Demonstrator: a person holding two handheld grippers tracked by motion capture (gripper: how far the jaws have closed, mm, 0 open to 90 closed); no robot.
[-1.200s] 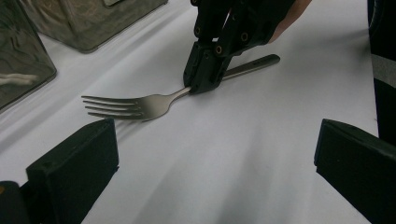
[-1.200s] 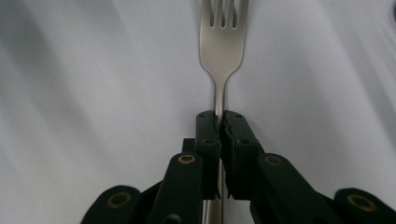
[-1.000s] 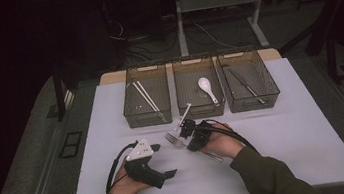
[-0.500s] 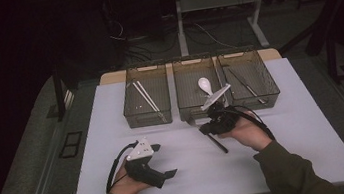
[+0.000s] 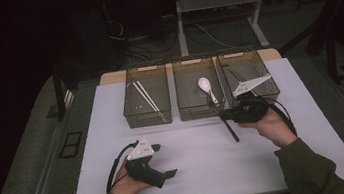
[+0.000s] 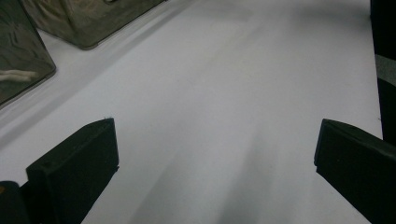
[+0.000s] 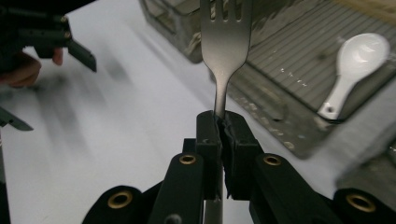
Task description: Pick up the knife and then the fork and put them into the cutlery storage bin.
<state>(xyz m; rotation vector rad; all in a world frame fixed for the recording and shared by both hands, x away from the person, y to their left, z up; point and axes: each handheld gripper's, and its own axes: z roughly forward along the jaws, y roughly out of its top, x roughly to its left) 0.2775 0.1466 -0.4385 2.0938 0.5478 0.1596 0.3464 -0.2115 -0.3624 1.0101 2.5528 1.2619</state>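
A: Item 1, right tongs (image 7: 219, 122). We log them closed hard on a fork (image 7: 224, 42), pinched at the neck, tines fwd, handle trailing back under the hand. In the high view we see the fork (image 5: 228, 126) as a dark bar slanting down-left from the right tongs (image 5: 224, 115), held above the worktop (image 5: 204, 168) just in front of the middle bin (image 5: 197, 111) and right bin (image 5: 255, 91).

B: Item 2, left tongs (image 6: 210, 154). We see the jaws wide apart, nothing btwn them, bare worktop ahead; hand resting at the near left (image 5: 143, 164).

A: Bins: left bin (image 5: 148, 115) has chopsticks (image 5: 149, 100), middle has a white spoon (image 5: 207, 88), right has dark cutlery, too dim to ID.

B: Risks, our guess. Grip is narrow and near the neck, so the long handle could pivot and the fork swing or slip out. Handle or tines may clip a bin rim on the way in. It could also drop in w/ the spoon, as the tongs sit by the wall btwn the two bins.

A: Vs. a second ago: we have the right hand over from worktop centre to the right, nearer the bins, fork w/ it. Left hand same spot.
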